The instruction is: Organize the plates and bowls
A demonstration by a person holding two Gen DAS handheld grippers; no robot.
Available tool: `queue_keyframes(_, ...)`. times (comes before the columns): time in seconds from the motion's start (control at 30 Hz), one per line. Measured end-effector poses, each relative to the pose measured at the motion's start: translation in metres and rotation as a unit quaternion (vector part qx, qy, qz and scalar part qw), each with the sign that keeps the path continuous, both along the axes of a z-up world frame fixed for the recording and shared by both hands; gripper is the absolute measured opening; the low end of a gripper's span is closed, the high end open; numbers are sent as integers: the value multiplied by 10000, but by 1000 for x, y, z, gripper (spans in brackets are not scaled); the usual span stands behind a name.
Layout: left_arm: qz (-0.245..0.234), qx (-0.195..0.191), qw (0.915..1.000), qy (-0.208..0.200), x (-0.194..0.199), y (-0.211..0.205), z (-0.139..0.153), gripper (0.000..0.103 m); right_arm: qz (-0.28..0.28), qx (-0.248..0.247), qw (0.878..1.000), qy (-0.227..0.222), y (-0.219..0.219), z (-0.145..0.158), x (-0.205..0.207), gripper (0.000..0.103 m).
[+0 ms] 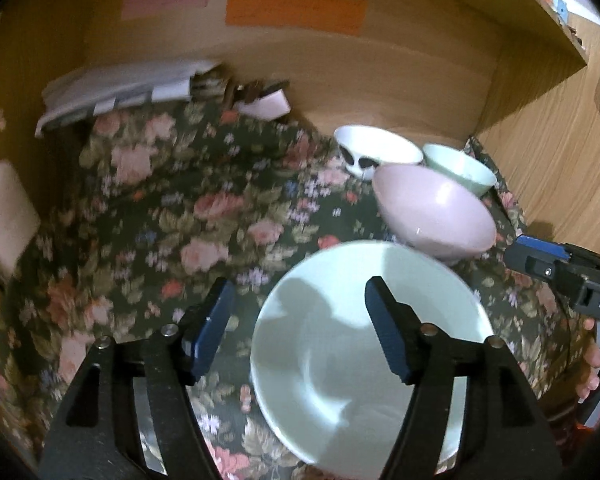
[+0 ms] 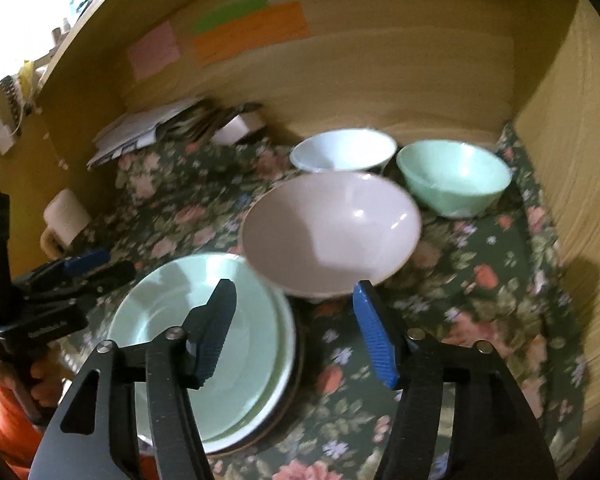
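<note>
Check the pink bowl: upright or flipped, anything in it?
Upright and empty. The pink bowl sits rim-up on the floral cloth, and its bare inside shows only glare in the right wrist view.

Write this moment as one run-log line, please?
left tongs open, above plate stack | right tongs open, empty, near pink bowl | white bowl, green bowl behind

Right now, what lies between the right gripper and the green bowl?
In the right wrist view, the pink bowl partly sits between the right gripper and green bowl.
</note>
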State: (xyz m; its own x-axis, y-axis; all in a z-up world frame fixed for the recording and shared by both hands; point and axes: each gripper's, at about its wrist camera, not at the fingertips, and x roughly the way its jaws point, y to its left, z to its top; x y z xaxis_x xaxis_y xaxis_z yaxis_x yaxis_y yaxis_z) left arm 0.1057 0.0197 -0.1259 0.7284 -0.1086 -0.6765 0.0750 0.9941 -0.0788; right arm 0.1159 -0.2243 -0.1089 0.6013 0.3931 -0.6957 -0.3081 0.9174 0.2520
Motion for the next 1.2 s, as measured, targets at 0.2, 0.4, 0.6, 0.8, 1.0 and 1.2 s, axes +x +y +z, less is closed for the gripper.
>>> queue_keyframes(0.2,-141,148,9997,-122,26,-16,14,78,-236,55,9997,-23,-16,0,16,58)
queue_keyframes(0.4,-266,228,9992,-173,54,-34,17,81,-435,58,9990,2,-31,-4,32,58)
queue_keyframes(0.6,-503,356,9981,-63,83,-52,11,81,-480,32,9988,117,-39,-12,49,58)
queue_keyframes(0.8,-702,461,9963,159,109,-68,-3,81,-536,78,9981,302,-48,-26,66,58)
queue_keyframes(1.0,-725,444,9949,550,136,-76,-22,81,-531,199,9969,549,-52,-40,81,58)
queue_keyframes(1.2,-790,542,9925,757,148,-84,-36,64,-446,231,9958,771,-48,-54,90,58)
